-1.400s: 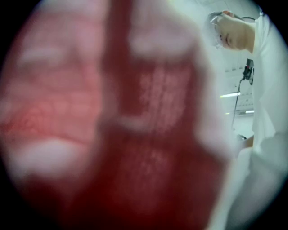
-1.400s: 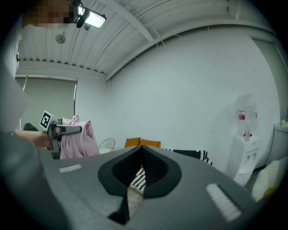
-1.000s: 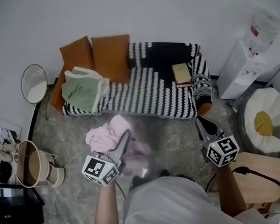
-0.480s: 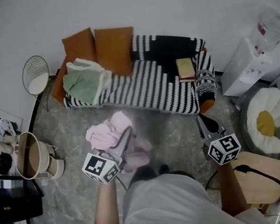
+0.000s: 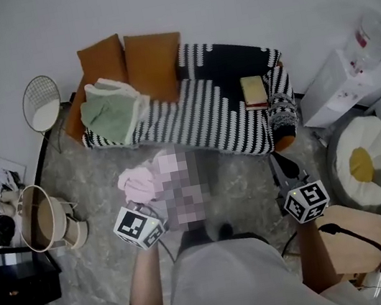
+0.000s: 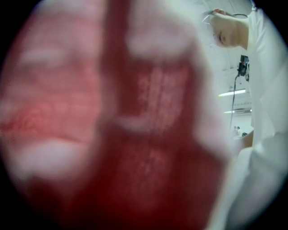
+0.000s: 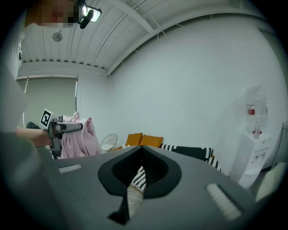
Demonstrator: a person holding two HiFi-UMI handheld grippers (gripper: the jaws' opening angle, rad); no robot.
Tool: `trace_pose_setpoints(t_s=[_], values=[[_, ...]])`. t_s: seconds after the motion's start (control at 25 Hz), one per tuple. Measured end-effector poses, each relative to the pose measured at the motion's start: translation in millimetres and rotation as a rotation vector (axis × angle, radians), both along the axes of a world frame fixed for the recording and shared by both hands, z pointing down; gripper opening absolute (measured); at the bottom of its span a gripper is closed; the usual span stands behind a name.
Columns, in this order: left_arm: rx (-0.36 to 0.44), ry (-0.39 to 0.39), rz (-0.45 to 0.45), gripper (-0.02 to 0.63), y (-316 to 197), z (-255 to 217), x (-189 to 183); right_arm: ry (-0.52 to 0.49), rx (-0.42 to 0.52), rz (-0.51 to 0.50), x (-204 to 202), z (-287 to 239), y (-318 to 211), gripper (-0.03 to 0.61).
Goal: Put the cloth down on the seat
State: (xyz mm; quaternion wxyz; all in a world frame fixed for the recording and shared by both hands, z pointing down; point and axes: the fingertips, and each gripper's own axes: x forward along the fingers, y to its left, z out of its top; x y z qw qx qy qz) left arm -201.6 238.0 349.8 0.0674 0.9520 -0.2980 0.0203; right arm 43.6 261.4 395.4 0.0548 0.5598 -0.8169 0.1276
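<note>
Two grippers: left gripper (image 7: 77,127) clamps pink cloth (image 5: 136,183); right gripper (image 5: 277,164) closed, empty.

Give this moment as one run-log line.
left gripper: shut on pink cloth | right gripper: shut, empty | sofa seat: cloth not yet down

The cloth (image 5: 136,183) is pink, the seat (image 5: 206,116) black-and-white striped

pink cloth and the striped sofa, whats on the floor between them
Nothing. The head view shows only bare grey floor between the pink cloth and the front edge of the striped sofa.
</note>
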Motion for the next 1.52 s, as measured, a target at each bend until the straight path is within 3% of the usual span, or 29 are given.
trace_pose_setpoints(t_s=[0.36, 0.84, 1.52], values=[[0.018, 0.005, 0.043, 0.074, -97.5, -3.5, -23.7, 0.024, -0.010, 0.069, -27.0, -2.8, -82.0, 0.003], [0.025, -0.014, 0.157, 0.074, -197.8, -3.9, -50.6, 0.065, -0.021, 0.185, -56.6, -7.4, -152.1, 0.003], [0.006, -0.033, 0.261, 0.074, -273.1, 7.7, -61.2, 0.073, -0.031, 0.272, -77.5, -3.7, -209.1, 0.004]])
